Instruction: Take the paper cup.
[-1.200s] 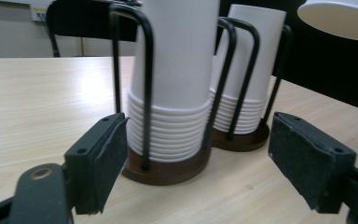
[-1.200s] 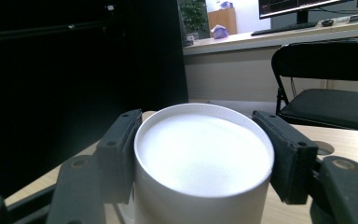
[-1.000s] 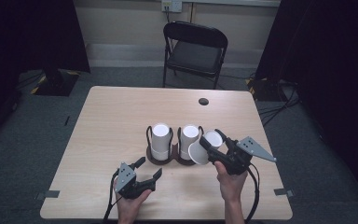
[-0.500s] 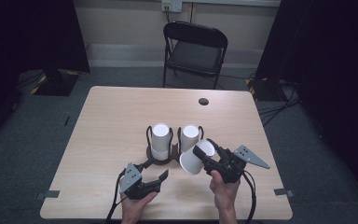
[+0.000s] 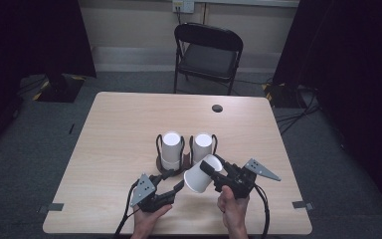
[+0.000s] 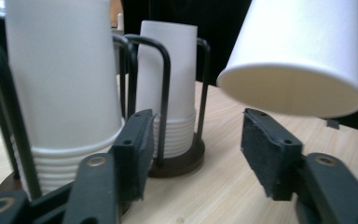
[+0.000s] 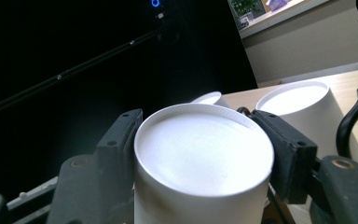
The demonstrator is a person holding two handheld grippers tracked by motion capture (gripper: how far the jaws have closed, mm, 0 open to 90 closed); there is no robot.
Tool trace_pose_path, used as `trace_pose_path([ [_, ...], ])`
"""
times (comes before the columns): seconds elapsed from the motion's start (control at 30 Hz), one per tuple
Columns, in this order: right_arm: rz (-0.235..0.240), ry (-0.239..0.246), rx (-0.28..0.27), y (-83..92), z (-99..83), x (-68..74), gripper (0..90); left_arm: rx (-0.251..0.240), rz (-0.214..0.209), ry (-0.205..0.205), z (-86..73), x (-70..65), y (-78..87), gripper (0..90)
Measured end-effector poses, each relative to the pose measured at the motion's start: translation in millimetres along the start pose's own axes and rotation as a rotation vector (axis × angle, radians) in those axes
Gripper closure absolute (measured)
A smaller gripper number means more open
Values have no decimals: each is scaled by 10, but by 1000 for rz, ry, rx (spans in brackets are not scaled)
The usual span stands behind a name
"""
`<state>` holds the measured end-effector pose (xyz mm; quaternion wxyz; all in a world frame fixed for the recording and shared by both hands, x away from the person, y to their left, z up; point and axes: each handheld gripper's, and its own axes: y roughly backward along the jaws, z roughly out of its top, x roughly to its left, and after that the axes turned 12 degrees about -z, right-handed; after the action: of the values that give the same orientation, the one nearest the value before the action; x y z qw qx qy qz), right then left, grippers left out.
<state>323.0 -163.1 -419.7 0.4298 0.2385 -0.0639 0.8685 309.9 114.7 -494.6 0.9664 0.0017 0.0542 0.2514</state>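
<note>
Where jaws clamp it, the paper cup point(image 5: 199, 175) base is hidden.

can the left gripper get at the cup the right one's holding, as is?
Probably yes. The left gripper is open and points at the tilted cup, whose rim hangs just above and between its jaws. Nothing sits between them; the right gripper clamps the cup's closed end.

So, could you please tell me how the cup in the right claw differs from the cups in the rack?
The held paper cup is single, tilted and clear of the table, clamped by the right claw. The racked cups stand upright in nested stacks inside wire holders. All are plain white, bottoms up.
</note>
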Motion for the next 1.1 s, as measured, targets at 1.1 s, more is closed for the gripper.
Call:
trace_pose_path([
  [1.1,111,-161,87,-200,-277,31,363,-133,-31,-74,-63,-73,-116,634],
])
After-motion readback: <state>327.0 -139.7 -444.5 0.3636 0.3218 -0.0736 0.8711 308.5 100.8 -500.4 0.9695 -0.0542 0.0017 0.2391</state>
